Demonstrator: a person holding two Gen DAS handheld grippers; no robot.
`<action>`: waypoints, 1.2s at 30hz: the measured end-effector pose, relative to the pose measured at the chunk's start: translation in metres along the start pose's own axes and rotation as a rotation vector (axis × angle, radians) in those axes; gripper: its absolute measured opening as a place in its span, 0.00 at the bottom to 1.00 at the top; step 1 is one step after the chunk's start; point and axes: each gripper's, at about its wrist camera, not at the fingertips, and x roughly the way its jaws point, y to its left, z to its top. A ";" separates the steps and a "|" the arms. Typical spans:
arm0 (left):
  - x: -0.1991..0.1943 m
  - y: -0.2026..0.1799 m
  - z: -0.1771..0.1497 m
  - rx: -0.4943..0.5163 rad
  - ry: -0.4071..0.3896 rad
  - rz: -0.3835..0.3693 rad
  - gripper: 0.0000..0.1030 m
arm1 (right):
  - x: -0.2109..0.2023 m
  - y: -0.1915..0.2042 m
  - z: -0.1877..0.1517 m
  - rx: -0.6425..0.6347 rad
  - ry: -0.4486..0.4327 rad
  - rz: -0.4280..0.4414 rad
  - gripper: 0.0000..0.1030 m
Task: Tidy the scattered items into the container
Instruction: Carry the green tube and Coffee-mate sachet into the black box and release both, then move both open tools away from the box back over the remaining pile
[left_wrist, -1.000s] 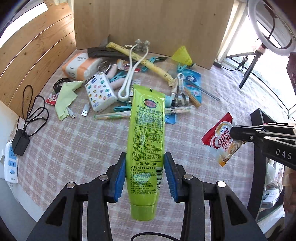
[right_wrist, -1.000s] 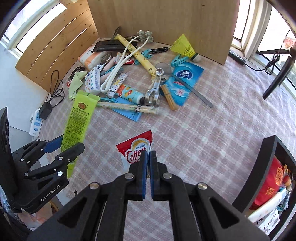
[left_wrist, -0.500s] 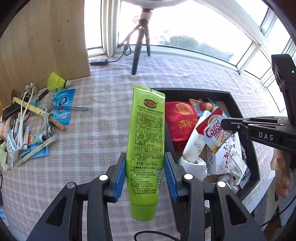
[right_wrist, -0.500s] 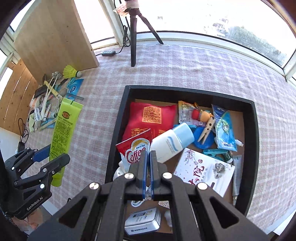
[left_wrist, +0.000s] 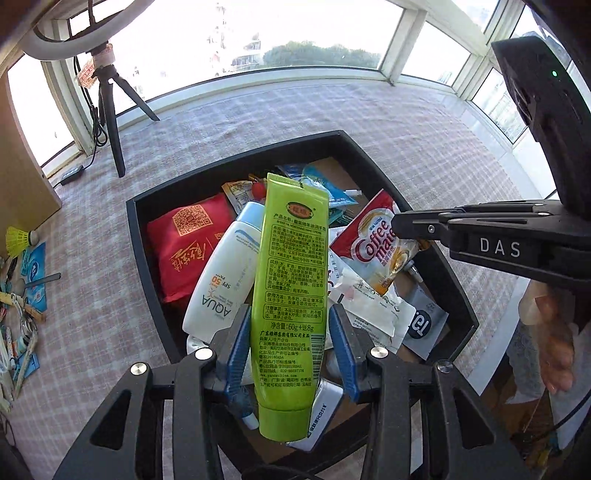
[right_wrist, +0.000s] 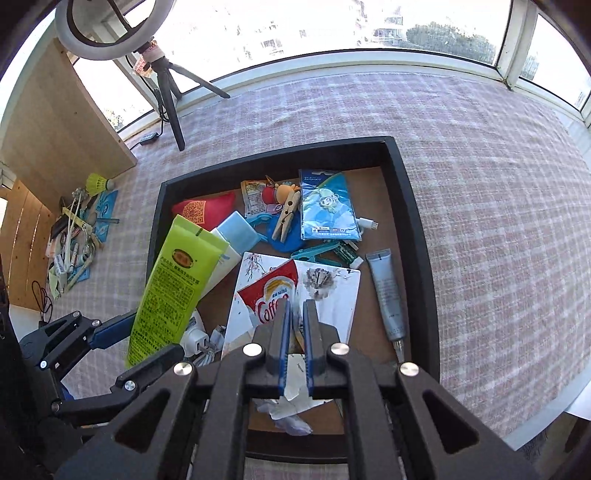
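While left gripper (left_wrist: 288, 347) opens, green tube (left_wrist: 291, 280) upright, cap down.

Green tube (left_wrist: 290, 291): lime-green, black print, cap end down; upright at centre of the left wrist view, above the container.
Coffee sachet (left_wrist: 382, 245): red and white, tilted, right of centre, over the container.
Container (right_wrist: 408, 206): black, square, brown floor; part-filled with packets, bottle, tubes; centre of right wrist view, on the checked counter.

tubes: 2 (green tube (left_wrist: 291, 280), grey tube (right_wrist: 388, 295)) | sachet (left_wrist: 380, 247): 1 | tray (right_wrist: 410, 206): 1 | shuttlecock (right_wrist: 98, 181): 1
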 end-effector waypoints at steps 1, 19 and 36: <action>0.000 -0.002 0.000 0.001 -0.009 0.016 0.63 | -0.001 -0.001 -0.001 0.005 -0.002 -0.008 0.37; -0.021 0.028 -0.019 -0.095 -0.046 0.094 0.63 | 0.002 0.046 -0.010 -0.087 -0.020 0.014 0.48; -0.065 0.148 -0.110 -0.367 -0.080 0.244 0.65 | 0.035 0.197 -0.027 -0.343 -0.003 0.109 0.48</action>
